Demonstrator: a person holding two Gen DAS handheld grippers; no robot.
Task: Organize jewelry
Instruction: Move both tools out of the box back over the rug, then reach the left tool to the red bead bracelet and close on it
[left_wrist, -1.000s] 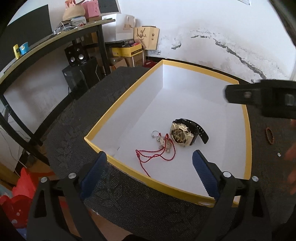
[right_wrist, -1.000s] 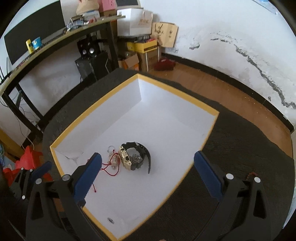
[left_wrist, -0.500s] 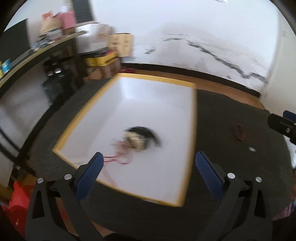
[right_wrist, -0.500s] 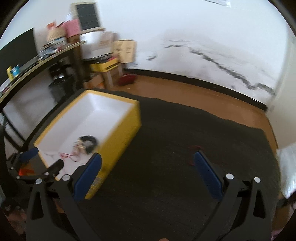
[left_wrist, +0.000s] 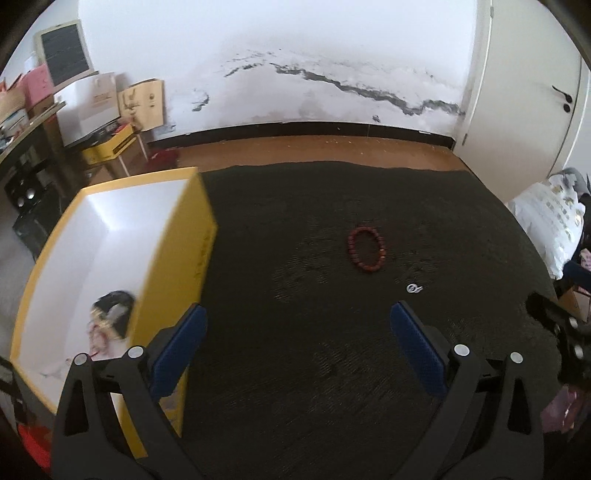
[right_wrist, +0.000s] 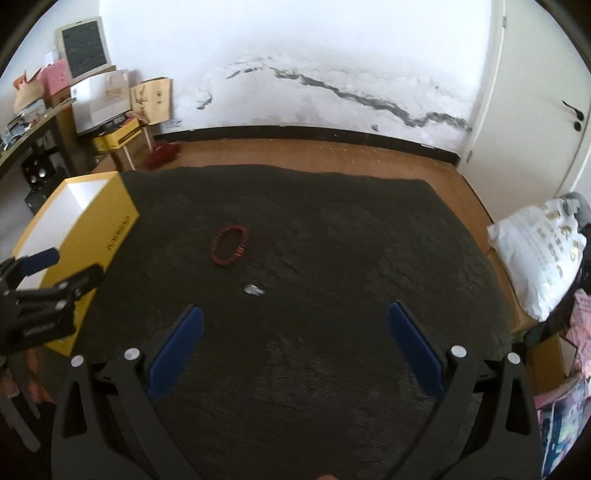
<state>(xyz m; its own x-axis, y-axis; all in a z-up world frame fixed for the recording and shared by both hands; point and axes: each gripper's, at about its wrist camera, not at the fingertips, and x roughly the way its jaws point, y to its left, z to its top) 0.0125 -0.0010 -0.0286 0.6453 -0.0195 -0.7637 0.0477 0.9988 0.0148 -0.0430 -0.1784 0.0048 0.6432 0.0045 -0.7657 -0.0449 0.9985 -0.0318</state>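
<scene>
A red bead bracelet (left_wrist: 366, 250) lies on the dark table mat, with a small silver ring (left_wrist: 414, 288) just right of and nearer than it. Both also show in the right wrist view: bracelet (right_wrist: 229, 244), ring (right_wrist: 254, 290). A yellow box (left_wrist: 199, 236) with a white inside stands at the left and holds a gold and black watch (left_wrist: 110, 314) and red cord. My left gripper (left_wrist: 297, 352) is open and empty, short of the bracelet. My right gripper (right_wrist: 293, 350) is open and empty, right of the ring. The left gripper also appears at the right view's left edge (right_wrist: 55, 273).
The dark mat (right_wrist: 332, 240) covers the table to its far edge, with wooden floor beyond. A white plastic bag (right_wrist: 543, 254) lies at the right. A shelf with boxes and bags (right_wrist: 107, 99) stands at the back left.
Both grippers have swung right, away from over the box toward the mat. The bracelet and ring have come into front view; the box now sits at the left.
</scene>
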